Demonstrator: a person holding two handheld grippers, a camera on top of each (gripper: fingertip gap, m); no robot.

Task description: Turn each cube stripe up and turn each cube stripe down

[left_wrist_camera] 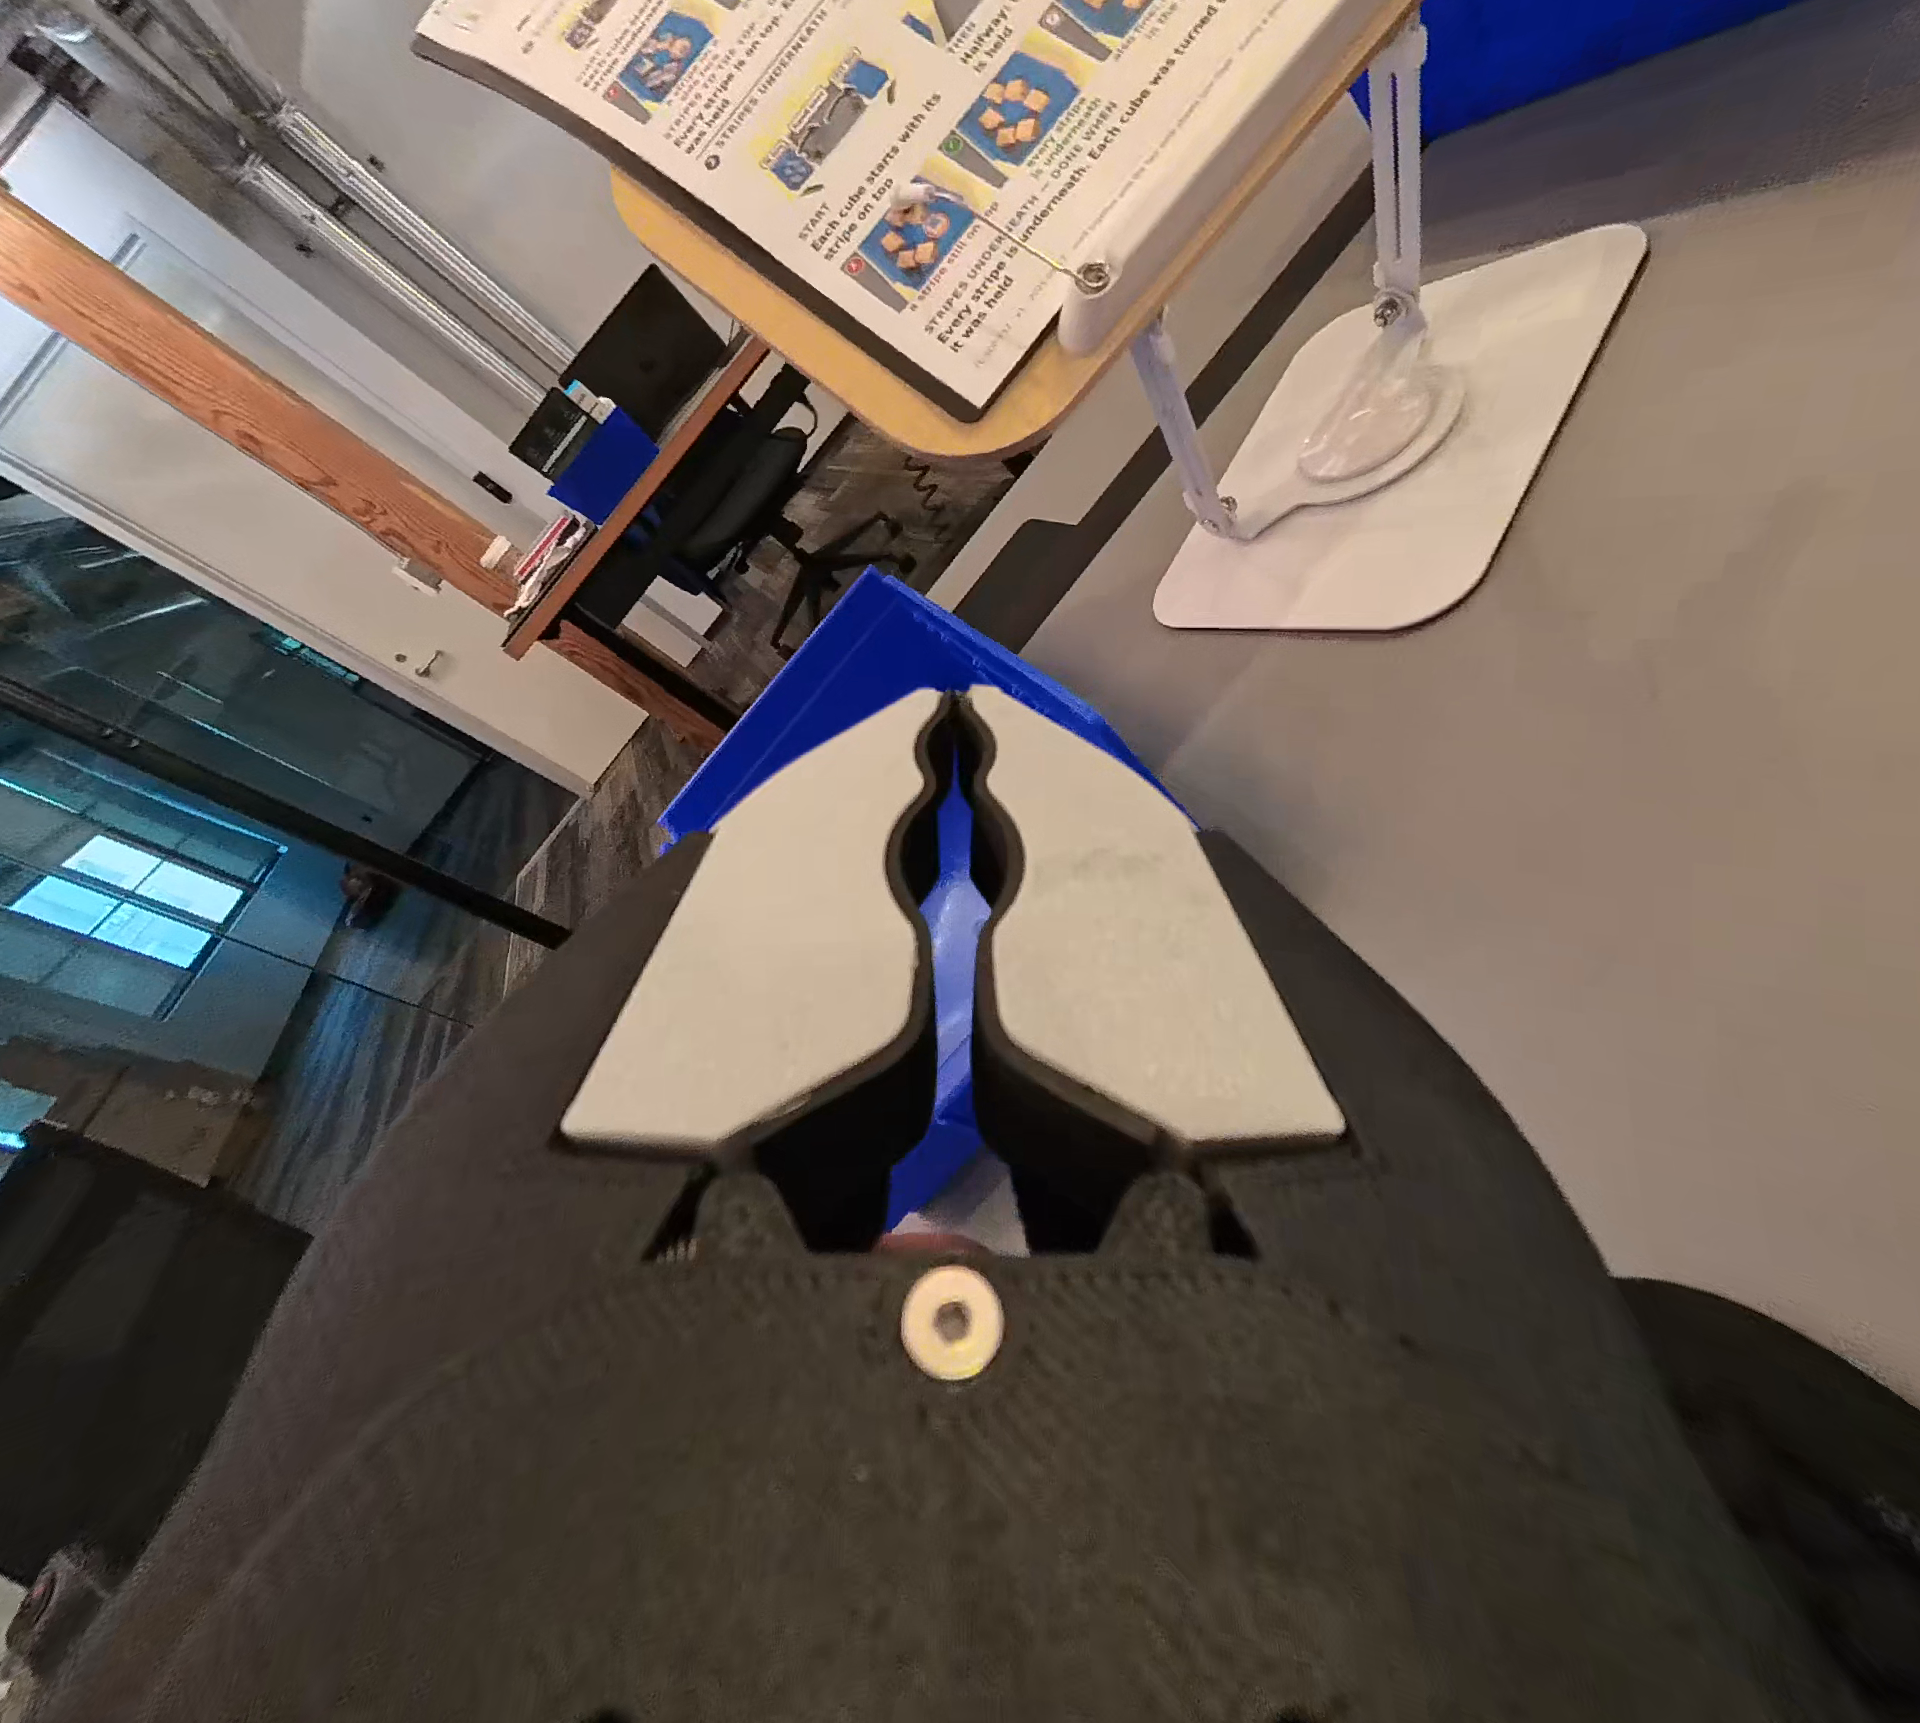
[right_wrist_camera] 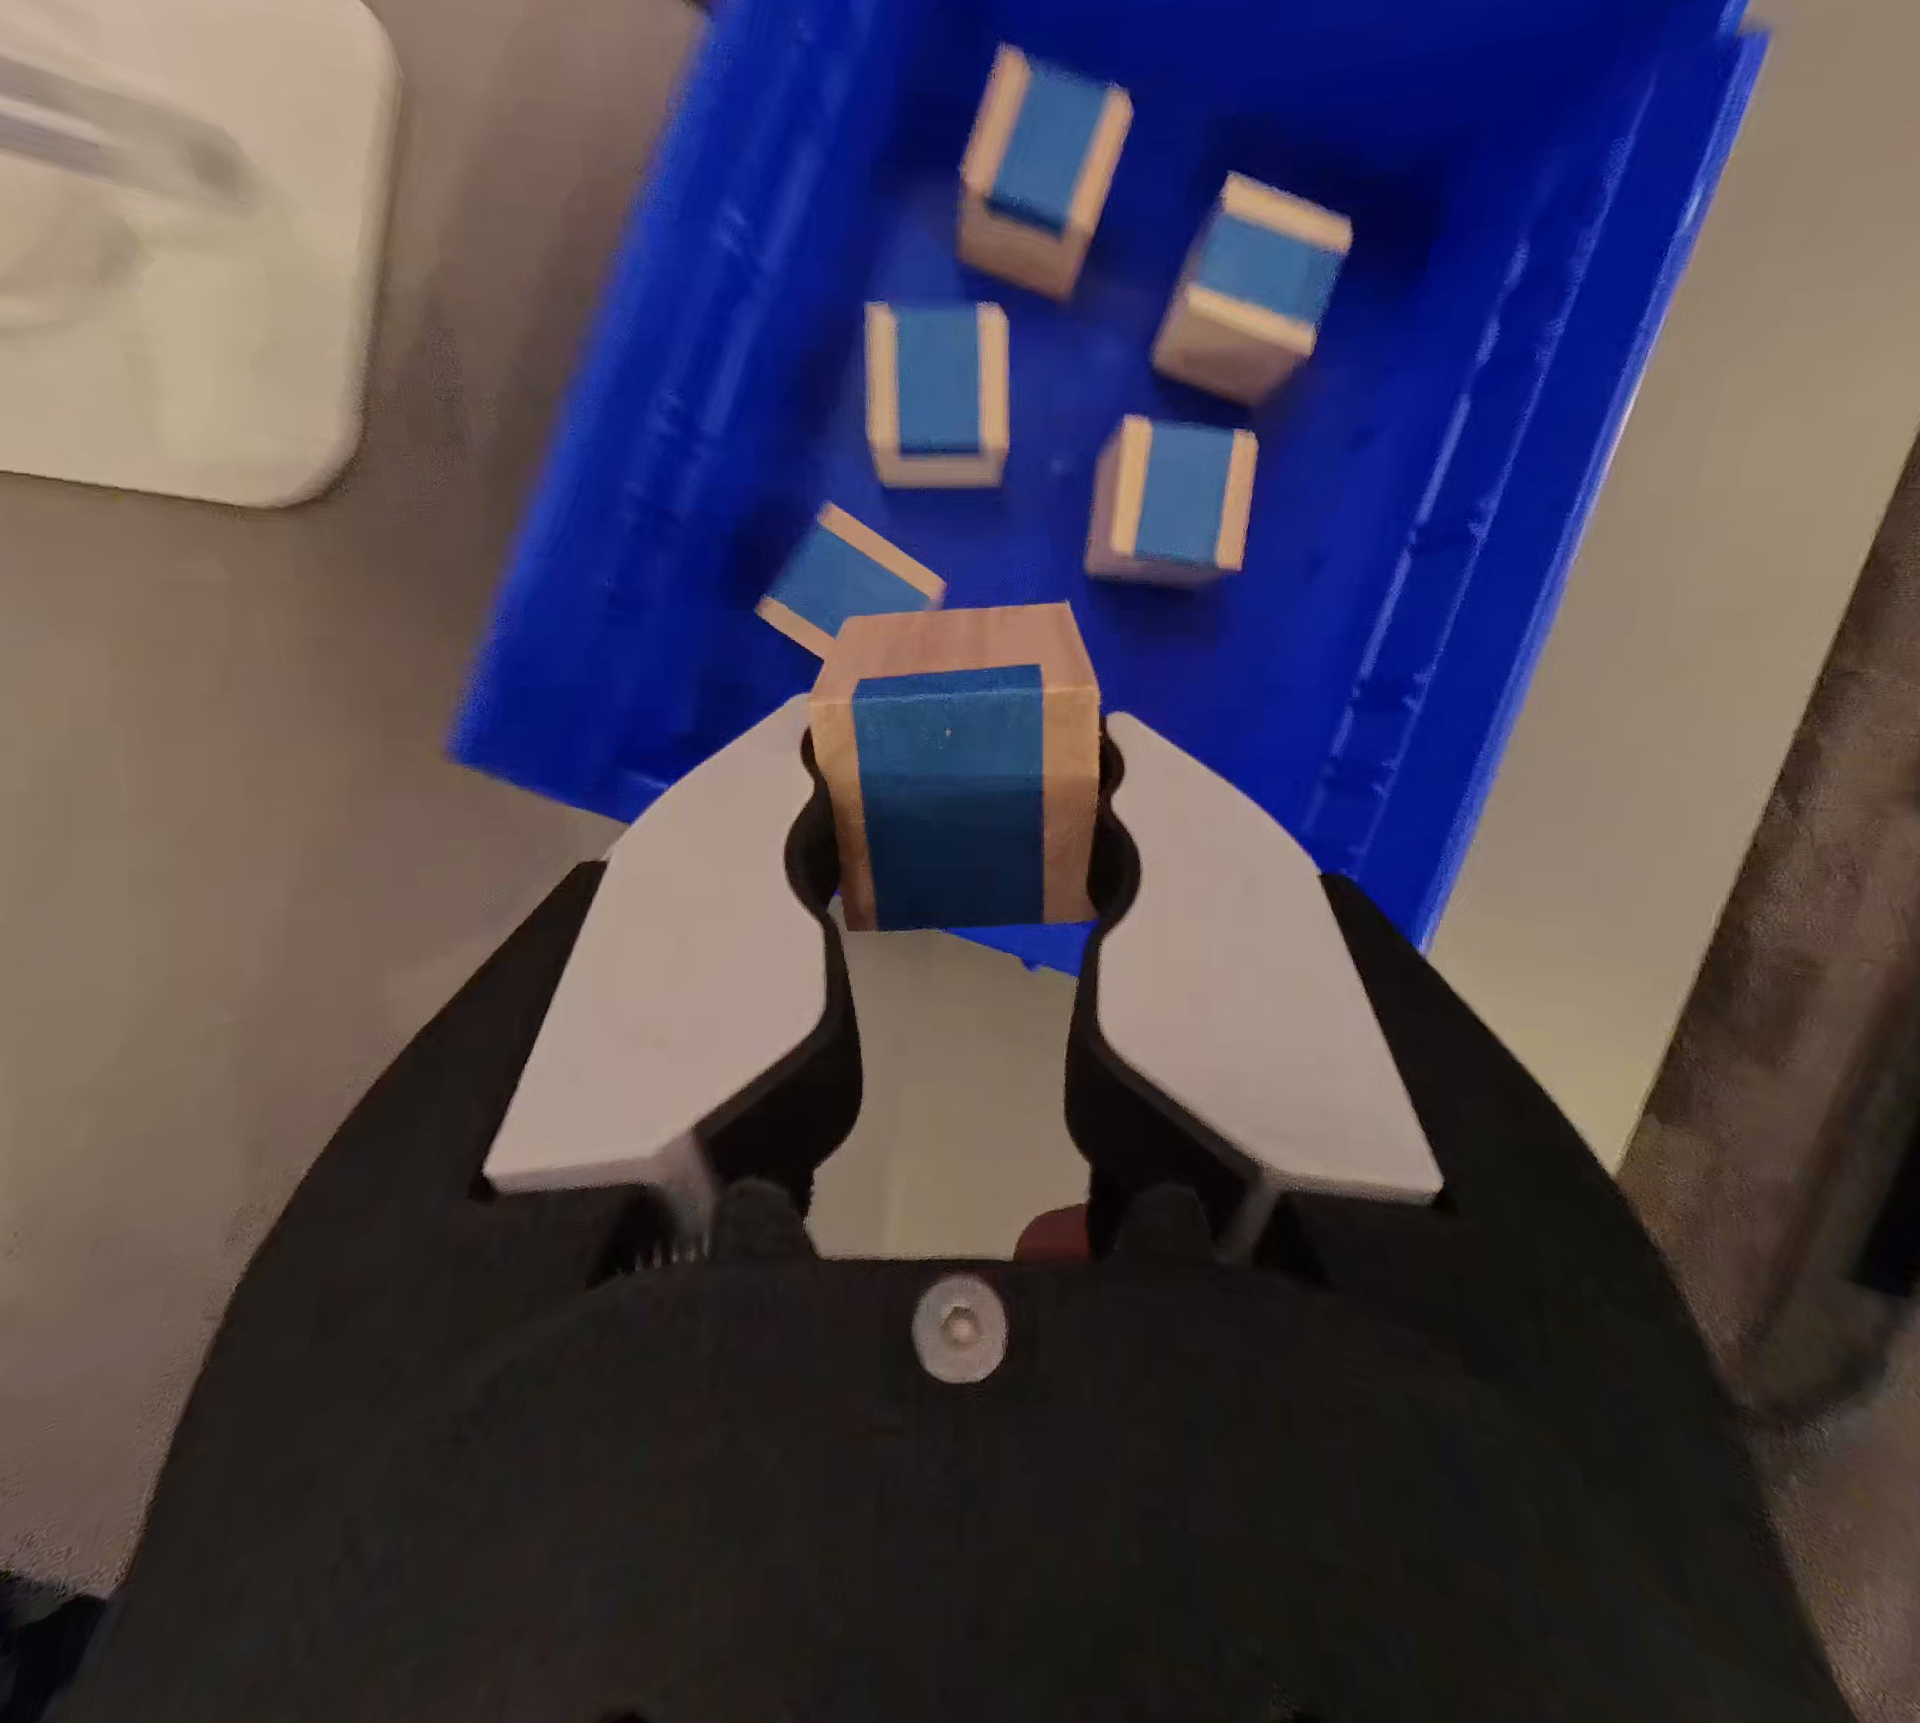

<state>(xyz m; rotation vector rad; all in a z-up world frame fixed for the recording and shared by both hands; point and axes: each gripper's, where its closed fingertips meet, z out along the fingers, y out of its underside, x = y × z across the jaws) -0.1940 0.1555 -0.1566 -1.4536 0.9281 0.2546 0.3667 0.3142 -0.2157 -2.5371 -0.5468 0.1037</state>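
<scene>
Soft indoor light, sharp near the tools, smeared farther out

We see even, shadowless light on the grey table (left_wrist_camera: pixel 1558 842); daylight glows through a window (left_wrist_camera: pixel 135 904) far to the left. In the right wrist view, the cube (right_wrist_camera: pixel 951 800) between the fingers stays crisp while the blue bin (right_wrist_camera: pixel 1558 323) beyond blurs. Wide-angle bending curves both pictures' edges.

blue bin (right_wrist_camera: pixel 1558 530) blurred, sixth cube (right_wrist_camera: pixel 831 572) half hidden

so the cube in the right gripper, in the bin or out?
Out. The right gripper holds the cube raised above the blue bin; five others sit inside.
</scene>
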